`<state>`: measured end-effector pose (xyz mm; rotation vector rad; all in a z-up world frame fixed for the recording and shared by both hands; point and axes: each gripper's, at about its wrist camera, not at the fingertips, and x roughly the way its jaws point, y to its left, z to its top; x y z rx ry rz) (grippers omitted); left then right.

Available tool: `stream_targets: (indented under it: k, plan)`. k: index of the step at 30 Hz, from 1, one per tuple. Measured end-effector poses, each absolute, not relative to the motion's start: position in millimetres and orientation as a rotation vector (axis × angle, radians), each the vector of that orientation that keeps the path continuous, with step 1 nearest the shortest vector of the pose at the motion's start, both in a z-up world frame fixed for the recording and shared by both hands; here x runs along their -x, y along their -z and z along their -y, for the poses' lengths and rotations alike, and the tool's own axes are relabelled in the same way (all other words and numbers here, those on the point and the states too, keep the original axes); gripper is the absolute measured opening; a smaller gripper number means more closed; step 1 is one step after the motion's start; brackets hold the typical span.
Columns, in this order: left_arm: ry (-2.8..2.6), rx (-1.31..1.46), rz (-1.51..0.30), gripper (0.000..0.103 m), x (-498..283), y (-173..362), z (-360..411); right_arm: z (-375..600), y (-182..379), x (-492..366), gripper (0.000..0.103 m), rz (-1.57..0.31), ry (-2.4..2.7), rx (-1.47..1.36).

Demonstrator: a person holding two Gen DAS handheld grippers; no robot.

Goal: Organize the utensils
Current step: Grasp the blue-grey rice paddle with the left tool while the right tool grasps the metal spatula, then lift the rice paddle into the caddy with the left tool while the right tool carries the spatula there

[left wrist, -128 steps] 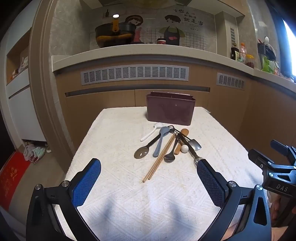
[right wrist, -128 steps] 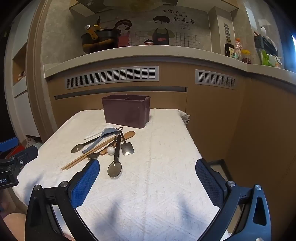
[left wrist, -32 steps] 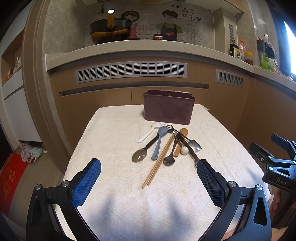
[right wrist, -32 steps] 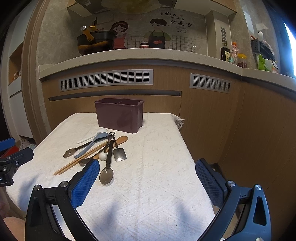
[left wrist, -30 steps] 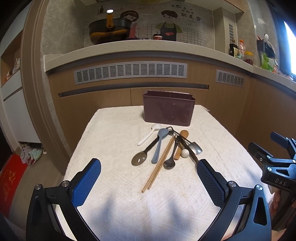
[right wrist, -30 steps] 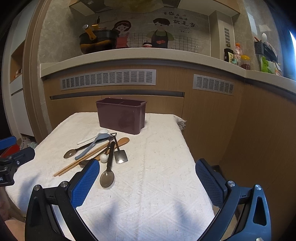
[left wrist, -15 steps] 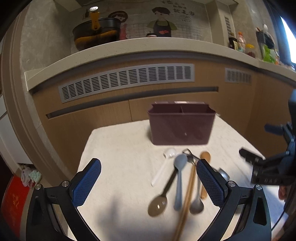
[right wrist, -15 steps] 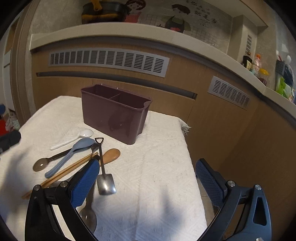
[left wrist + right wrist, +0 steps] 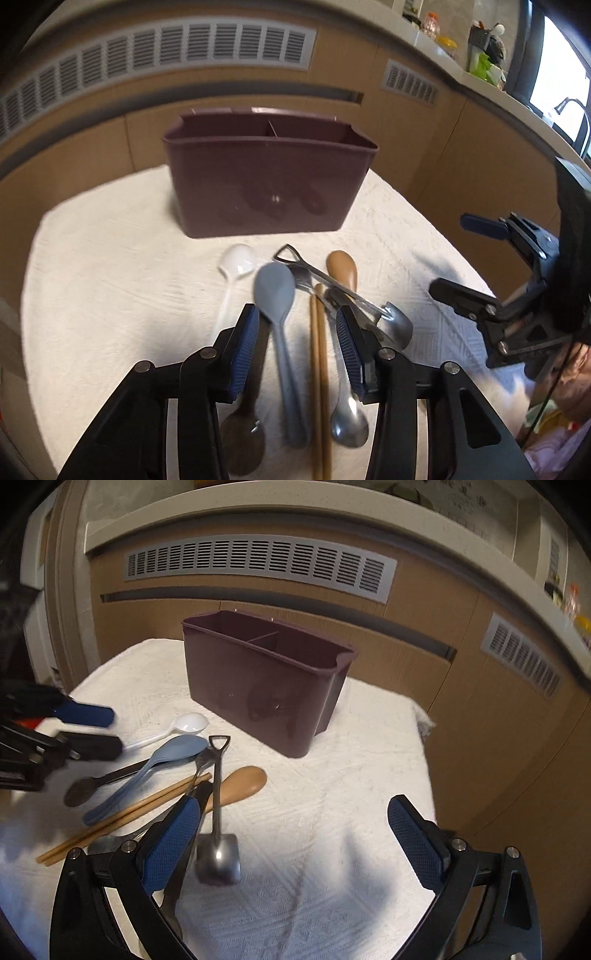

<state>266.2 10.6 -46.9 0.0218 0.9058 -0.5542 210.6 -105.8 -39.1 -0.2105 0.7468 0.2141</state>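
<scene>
Blue-grey plastic is what we read first from the left wrist: the blue-grey spoon [image 9: 277, 306] lies on the white cloth [image 9: 110, 280], its handle running between the pads of the left gripper [image 9: 297, 345]. Beside it, also inside the gap, lie the wooden chopsticks [image 9: 319, 373]. The jaws are closing, yet neither pad touches anything, so nothing is pinched. We judge this the first pick of the sorting, and the next move calls for settling on one utensil, since both handles sit in the gap together. Beyond the pile stands the maroon caddy [image 9: 266, 184], its two compartments empty, well apart from the claw.

From the right wrist we see the right gripper [image 9: 293, 843] spread wide and empty, low over the cloth. The small steel shovel-spoon [image 9: 218, 830] lies just inside its left pad [image 9: 170, 843], the wooden spoon [image 9: 240, 784] a little further on. The caddy sits ahead, near the cloth's far edge.
</scene>
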Motion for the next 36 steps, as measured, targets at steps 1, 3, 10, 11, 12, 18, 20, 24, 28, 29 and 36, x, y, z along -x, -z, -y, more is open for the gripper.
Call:
stream_targets:
  k: [1, 3, 10, 11, 12, 18, 20, 24, 28, 29, 36]
  plan:
    - [0.563, -0.006, -0.931, 0.045, -273.7, 50.0, -7.9, 109.0, 40.2, -207.6, 0.095, -0.750, -0.210, 0.209]
    - [0.557, 0.020, -0.995, 0.045, -291.0, 58.2, -1.5, 111.5, 44.0, -202.4, 0.094, -0.750, -0.195, 0.232]
    - [0.463, 0.081, -1.161, 0.045, -320.6, 81.4, 7.6, 124.0, 52.9, -196.6, 0.094, -0.748, -0.160, 0.214]
    - [0.453, 0.086, -1.158, 0.045, -321.3, 81.3, 7.5, 124.5, 53.8, -196.7, 0.094, -0.748, -0.156, 0.215]
    - [0.443, 0.076, -1.155, 0.045, -322.1, 81.1, 9.5, 123.9, 54.5, -196.9, 0.094, -0.748, -0.154, 0.219]
    - [0.405, 0.043, -1.036, 0.034, -302.4, 73.8, 4.1, 111.2, 50.2, -206.3, 0.089, -0.760, -0.208, 0.227]
    - [0.374, 0.046, -0.948, 0.034, -283.5, 62.6, -7.8, 103.0, 46.9, -212.4, 0.083, -0.763, -0.248, 0.234]
    - [0.327, 0.110, -0.811, 0.034, -246.9, 46.8, -35.7, 83.7, 46.4, -218.0, 0.054, -0.789, -0.350, 0.280]
    - [0.308, 0.156, -0.746, 0.034, -225.0, 35.4, -53.2, 75.6, 54.6, -209.7, 0.026, -0.864, -0.437, 0.256]
    - [0.312, 0.163, -0.737, 0.034, -223.7, 31.7, -53.6, 75.5, 58.2, -206.1, 0.025, -0.877, -0.434, 0.255]
    - [0.317, 0.200, -0.716, 0.034, -213.4, 25.1, -64.7, 81.3, 75.5, -191.5, 0.027, -0.911, -0.386, 0.278]
